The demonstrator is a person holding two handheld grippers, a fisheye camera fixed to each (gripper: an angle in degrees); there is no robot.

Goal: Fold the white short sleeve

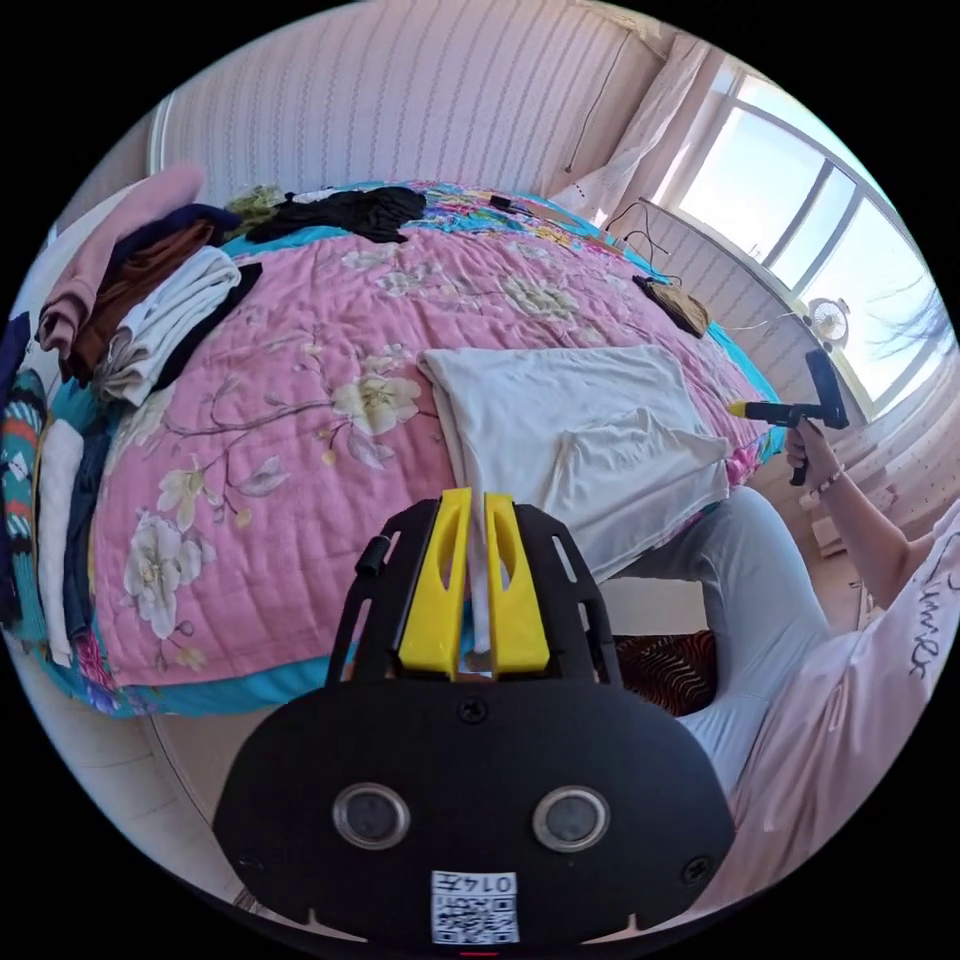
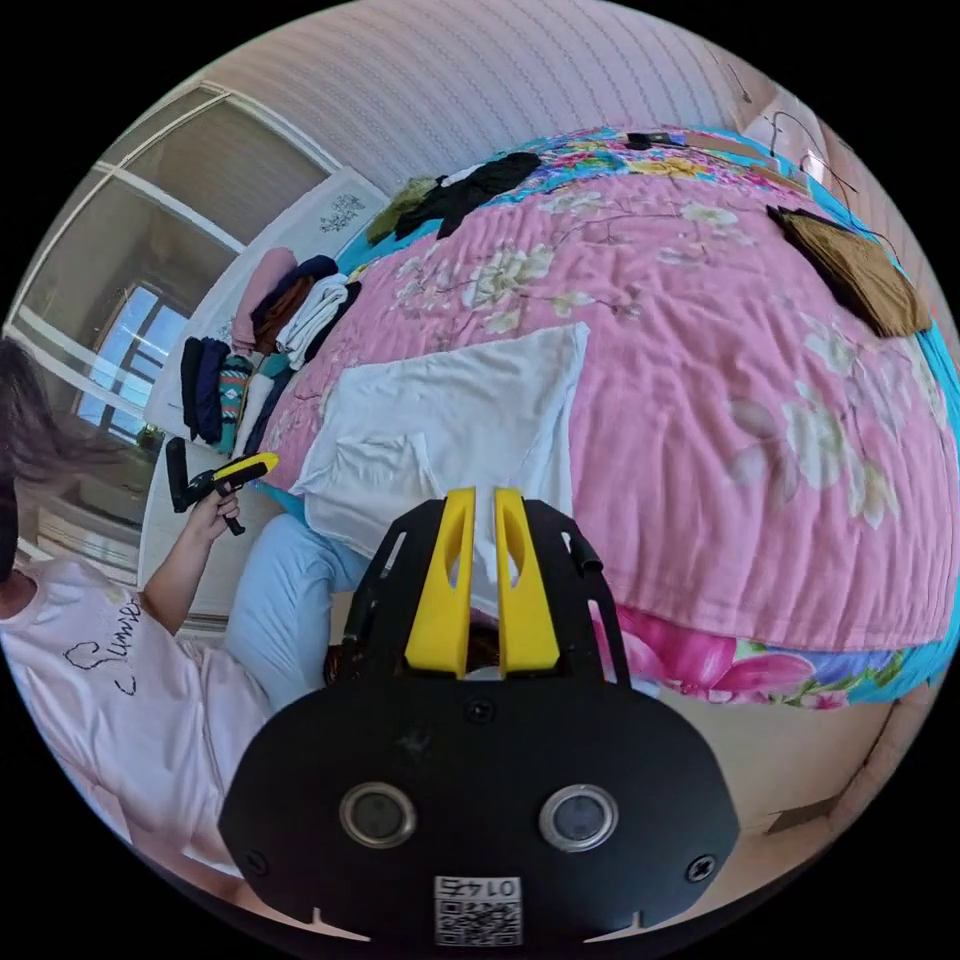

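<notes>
The white short sleeve (image 1: 560,420) lies flat on the pink floral quilt (image 1: 300,330), partly folded, one sleeve turned in over its body and its near edge hanging off the bed. It also appears in the right gripper view (image 2: 450,420). My left gripper (image 1: 477,500) hovers off the bed's edge, yellow jaws together with nothing between them; a hand holds it beside the bed (image 2: 255,463). My right gripper (image 2: 477,495) is likewise shut and empty, short of the shirt, held in a hand off the bed's other side (image 1: 740,408).
A pile of folded clothes (image 1: 160,300) sits along one side of the bed. A black garment (image 1: 350,212) lies at the far end and a brown one (image 2: 855,270) near the window side. The person's knee (image 1: 760,560) presses against the bed edge by the shirt.
</notes>
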